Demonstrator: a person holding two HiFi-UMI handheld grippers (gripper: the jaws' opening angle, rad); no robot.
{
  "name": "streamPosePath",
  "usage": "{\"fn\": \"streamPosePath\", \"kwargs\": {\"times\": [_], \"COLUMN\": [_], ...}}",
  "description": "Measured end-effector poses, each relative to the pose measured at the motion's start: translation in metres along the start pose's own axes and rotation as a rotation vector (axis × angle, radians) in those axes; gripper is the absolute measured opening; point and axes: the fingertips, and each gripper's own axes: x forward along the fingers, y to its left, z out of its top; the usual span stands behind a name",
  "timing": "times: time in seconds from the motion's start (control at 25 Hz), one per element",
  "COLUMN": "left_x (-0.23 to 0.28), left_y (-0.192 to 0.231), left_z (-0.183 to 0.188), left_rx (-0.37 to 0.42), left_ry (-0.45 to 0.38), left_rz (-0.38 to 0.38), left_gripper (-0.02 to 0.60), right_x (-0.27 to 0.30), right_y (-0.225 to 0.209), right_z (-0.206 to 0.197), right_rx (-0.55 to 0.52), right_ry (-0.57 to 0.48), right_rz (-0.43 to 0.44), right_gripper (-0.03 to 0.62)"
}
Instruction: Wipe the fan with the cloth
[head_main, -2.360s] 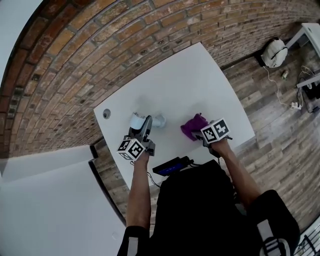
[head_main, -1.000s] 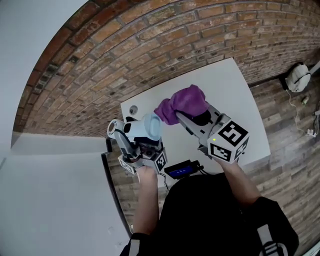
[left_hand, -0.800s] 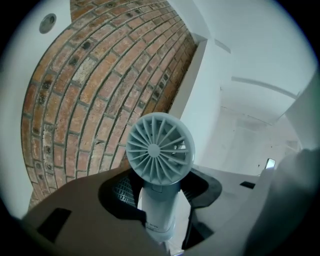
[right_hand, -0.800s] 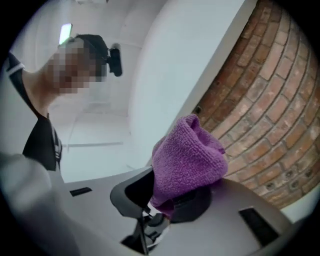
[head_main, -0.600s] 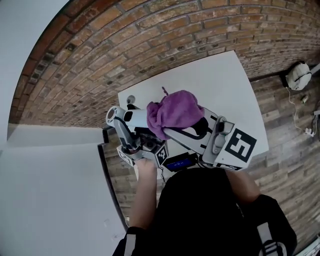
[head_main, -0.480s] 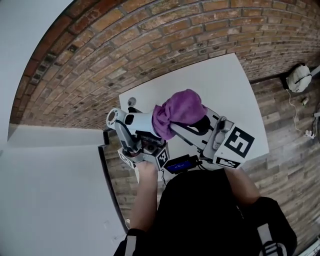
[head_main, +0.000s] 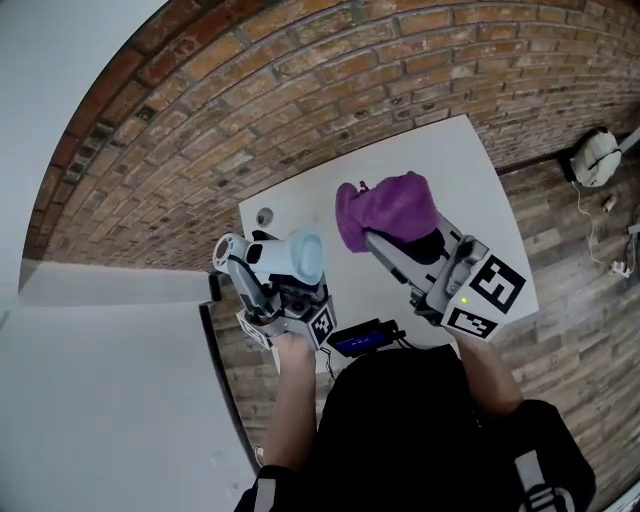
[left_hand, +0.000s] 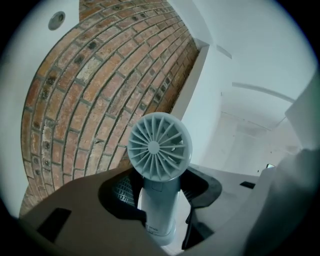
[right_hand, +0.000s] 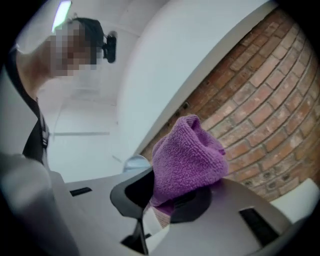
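The fan (left_hand: 159, 146) is held clear above the counter (head_main: 450, 160) by its handle, clamped in the left claw (left_hand: 159, 202), presumably so every side can be reached. The purple cloth (right_hand: 187, 155) is pinched in the right claw (right_hand: 167, 200), bunched forward as a wiping pad, just beside the fan's head but apart from it.

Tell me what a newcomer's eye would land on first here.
The bright purple cloth, bunched in the shut jaws of the right gripper and held above the white table, catches the eye first. Just left of it, not touching, is the pale blue handheld fan, its handle clamped in the left gripper. A red brick wall runs behind both.
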Motion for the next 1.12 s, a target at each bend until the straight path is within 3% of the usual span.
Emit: {"fn": "streamPosePath", "kwargs": {"times": [0.12, 0.2, 0.32, 0.48, 0.6, 0.68, 0.84, 0.96, 1.12], "left_x": [0.001, 0.001, 0.001, 0.002, 0.003, 0.002, 0.003, 0.003, 0.003], "left_y": [0.003, 0.004, -0.002, -0.005, -0.003, -0.002, 0.001, 0.004, 0.006], "left_z": [-0.001, -0.003, -0.003, -0.009, -0.009, -0.007, -0.008, -0.014, -0.016], "left_rx": [-0.011, -0.028, -0.043, -0.026, -0.029, -0.026, -0.033, -0.047, -0.042], "left_ry": [-0.012, -0.026, -0.034, 0.039, 0.012, -0.001, -0.017, 0.004, 0.01], "left_rz": [0.009, 0.008, -0.017, -0.016, -0.01, -0.005, 0.0, 0.007, 0.017], "left_gripper": [0.233, 0.233, 0.233, 0.233, 0.232, 0.232, 0.232, 0.232, 0.232], "right_x": [0.006, 0.015, 0.021, 0.016, 0.006, 0.0, 0.0, 0.018, 0.027], "right_y": [0.053, 0.072, 0.063, 0.017, -0.012, -0.002, 0.057, 0.067, 0.057], "right_z": [0.016, 0.002, -0.023, -0.037, -0.031, -0.009, 0.036, 0.021, 0.007], "right_rx": [-0.076, -0.175, -0.173, -0.125, -0.091, -0.071, -0.126, -0.249, -0.236], "right_ry": [-0.069, -0.019, 0.059, 0.107, 0.103, 0.017, -0.148, -0.068, -0.026], "right_rz": [0.201, 0.247, 0.179, -0.003, -0.114, -0.053, 0.187, 0.17, 0.099], "right_gripper": [0.069, 0.069, 0.068, 0.069, 0.069, 0.068, 0.069, 0.069, 0.069]}}
